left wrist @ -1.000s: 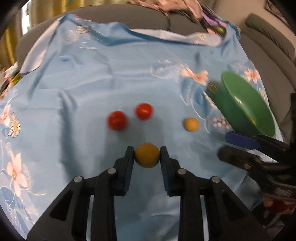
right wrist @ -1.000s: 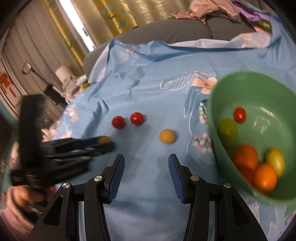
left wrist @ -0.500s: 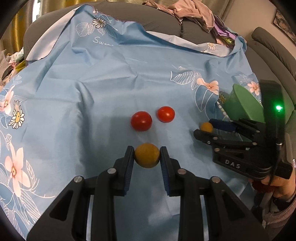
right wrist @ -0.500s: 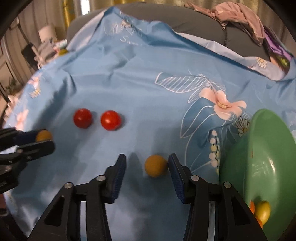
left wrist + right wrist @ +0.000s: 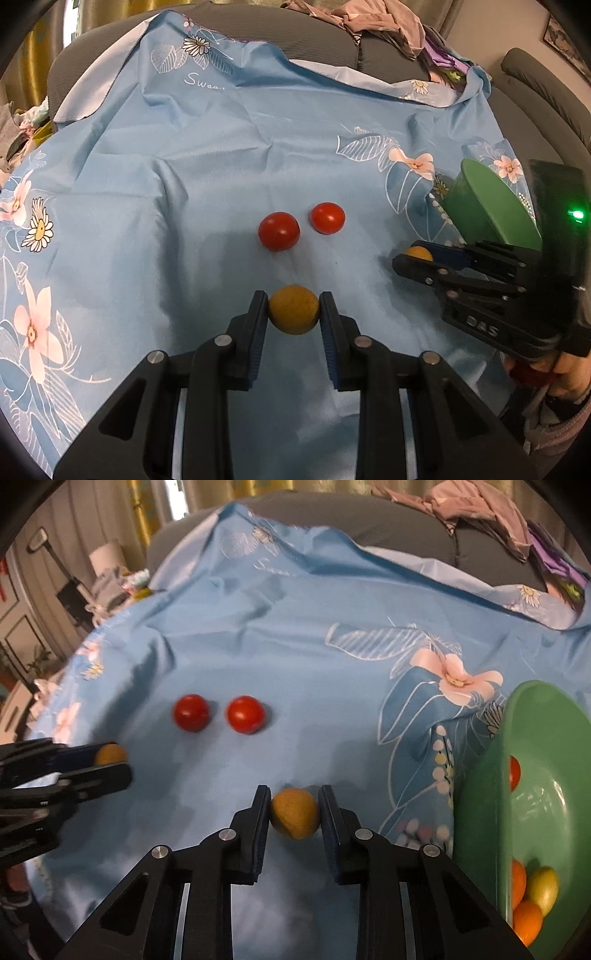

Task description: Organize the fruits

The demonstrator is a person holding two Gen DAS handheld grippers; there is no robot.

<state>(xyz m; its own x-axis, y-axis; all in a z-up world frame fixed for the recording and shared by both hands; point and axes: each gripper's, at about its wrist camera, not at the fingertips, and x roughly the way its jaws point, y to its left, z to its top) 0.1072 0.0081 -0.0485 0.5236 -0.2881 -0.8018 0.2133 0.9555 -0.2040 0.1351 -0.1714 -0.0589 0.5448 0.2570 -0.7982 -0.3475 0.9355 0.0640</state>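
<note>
My left gripper (image 5: 294,308) is shut on a yellow-brown round fruit (image 5: 293,309), held just over the blue flowered cloth (image 5: 221,155). My right gripper (image 5: 294,814) is shut on a second yellow-brown fruit (image 5: 294,818) that sits on the cloth. Two red tomatoes (image 5: 278,231) (image 5: 327,218) lie side by side beyond the left gripper; they also show in the right wrist view (image 5: 191,712) (image 5: 245,715). A green bowl (image 5: 532,738) at the right holds several fruits. The right gripper also shows in the left wrist view (image 5: 417,258), and the left gripper in the right wrist view (image 5: 110,762).
The cloth covers a grey sofa (image 5: 258,22) with a pile of clothes (image 5: 369,14) at the back. A sofa arm (image 5: 546,85) rises at the right. Room clutter (image 5: 74,587) stands off the left edge.
My right gripper has moved forward around the second yellow-brown fruit and closed on it. My left gripper keeps its fruit and has drifted slightly left.
</note>
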